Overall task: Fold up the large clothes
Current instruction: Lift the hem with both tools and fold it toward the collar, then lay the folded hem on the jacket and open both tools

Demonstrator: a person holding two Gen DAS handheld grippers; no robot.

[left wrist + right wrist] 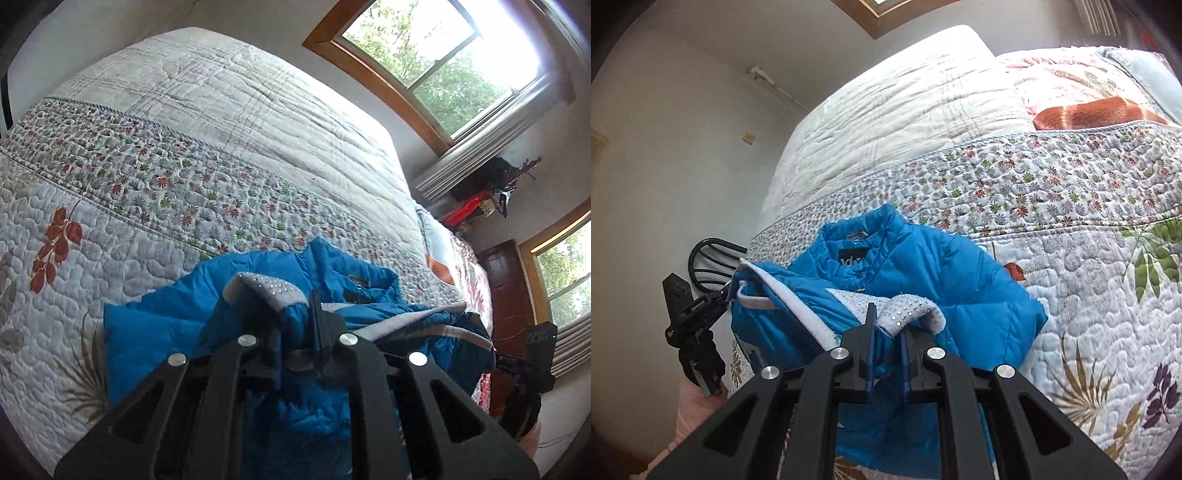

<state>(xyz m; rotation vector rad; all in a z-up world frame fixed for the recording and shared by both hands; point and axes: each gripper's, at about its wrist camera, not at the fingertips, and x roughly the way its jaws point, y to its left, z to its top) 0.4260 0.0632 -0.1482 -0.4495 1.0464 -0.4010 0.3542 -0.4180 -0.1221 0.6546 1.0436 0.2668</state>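
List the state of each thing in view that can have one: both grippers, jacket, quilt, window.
Left gripper: shut on the blue jacket.
Right gripper: shut on the jacket's studded grey trim.
Blue jacket: bunched, partly lifted off the bed.
Quilt: spread flat over the bed.
Window: cannot tell whether open.

A bedroom in a private home — a wide bed (229, 122) fills the room, spread with a quilted floral bedspread (155, 177) of small printed flowers and leaf sprays. Wood-framed windows (439, 55) look onto green trees, with a white radiator (476, 155) beneath one. Plain white walls (683, 147), a dark wooden door (509, 295) and a round-backed metal chair (709, 262) complete the domestic setting.
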